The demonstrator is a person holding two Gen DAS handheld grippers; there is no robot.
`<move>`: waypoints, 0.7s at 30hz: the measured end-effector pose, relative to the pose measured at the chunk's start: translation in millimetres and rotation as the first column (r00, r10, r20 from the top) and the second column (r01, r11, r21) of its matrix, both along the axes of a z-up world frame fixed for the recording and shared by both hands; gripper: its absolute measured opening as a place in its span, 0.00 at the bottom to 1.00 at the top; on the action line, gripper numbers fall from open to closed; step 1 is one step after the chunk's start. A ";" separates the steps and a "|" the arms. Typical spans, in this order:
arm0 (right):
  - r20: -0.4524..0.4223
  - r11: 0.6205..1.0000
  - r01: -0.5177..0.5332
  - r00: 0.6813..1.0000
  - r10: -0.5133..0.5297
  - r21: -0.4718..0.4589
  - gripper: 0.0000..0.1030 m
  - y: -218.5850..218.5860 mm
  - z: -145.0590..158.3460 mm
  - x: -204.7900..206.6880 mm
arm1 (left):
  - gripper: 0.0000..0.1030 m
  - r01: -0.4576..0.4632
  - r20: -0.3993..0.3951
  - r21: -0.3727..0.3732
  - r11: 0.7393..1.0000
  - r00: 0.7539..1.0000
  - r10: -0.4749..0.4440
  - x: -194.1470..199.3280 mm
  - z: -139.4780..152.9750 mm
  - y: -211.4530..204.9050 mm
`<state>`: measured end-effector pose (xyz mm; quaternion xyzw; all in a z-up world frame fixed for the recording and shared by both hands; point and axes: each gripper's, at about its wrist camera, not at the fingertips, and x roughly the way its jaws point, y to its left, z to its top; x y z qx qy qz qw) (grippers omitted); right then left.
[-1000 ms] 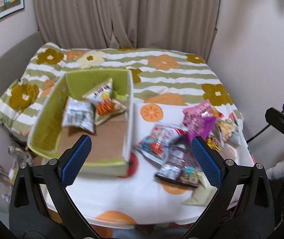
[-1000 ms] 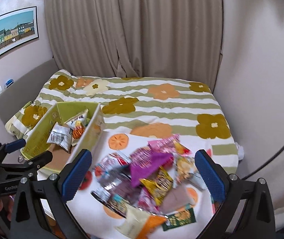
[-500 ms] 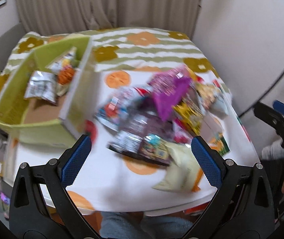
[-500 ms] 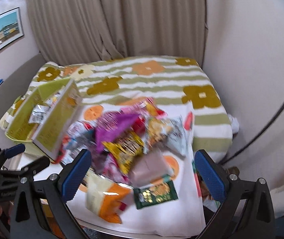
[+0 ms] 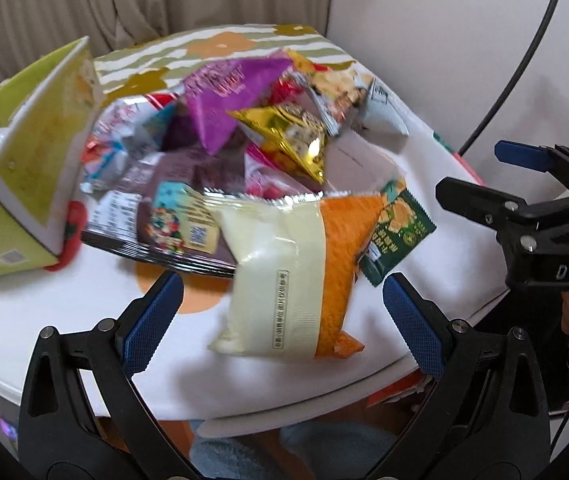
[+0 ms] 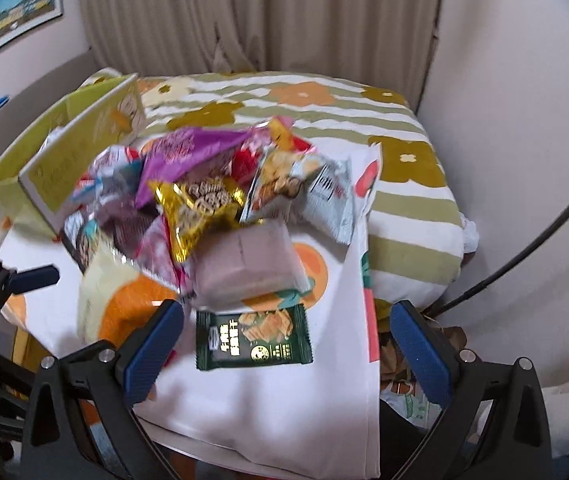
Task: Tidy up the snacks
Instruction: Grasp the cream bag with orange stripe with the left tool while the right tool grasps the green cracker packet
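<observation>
Spreading over the worktop (image 5: 44,320) beside the green box (image 5: 24,152), the snack pile (image 6: 204,192) lies unheld; only the right view shows the grey pouch (image 6: 244,268) whole (both grippers' jaws gape empty).

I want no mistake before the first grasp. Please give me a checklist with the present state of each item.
1. Left gripper jaws open: ok.
2. Right gripper jaws open: ok.
3. Cream-and-orange packet lies between the left jaws: ok.
4. Dark green packet lies flat, nothing on top: ok.
5. Green box open for drop: cannot tell, its inside is hidden.
6. Sharp view: not ok, blurred.
</observation>
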<state>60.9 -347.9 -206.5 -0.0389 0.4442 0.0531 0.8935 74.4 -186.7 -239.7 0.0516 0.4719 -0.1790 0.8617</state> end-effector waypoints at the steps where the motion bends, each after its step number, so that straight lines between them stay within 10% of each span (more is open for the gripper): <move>1: -0.005 1.000 -0.015 1.000 0.015 -0.001 1.00 -0.2 -4.6 -0.1 | 0.96 0.001 -0.001 -0.001 1.000 1.000 -0.001 -1.1 -3.5 -1.5; 13: -0.022 0.994 -0.104 0.994 0.103 -0.038 1.00 19.1 -28.6 1.4 | 0.61 0.040 -0.037 -0.003 0.999 0.998 -0.040 3.7 -27.7 -5.5; 21: -0.063 0.995 -0.099 0.993 0.099 0.005 1.00 19.5 -46.3 12.8 | 0.59 0.059 -0.044 0.001 0.998 0.997 -0.059 4.7 -27.4 -1.7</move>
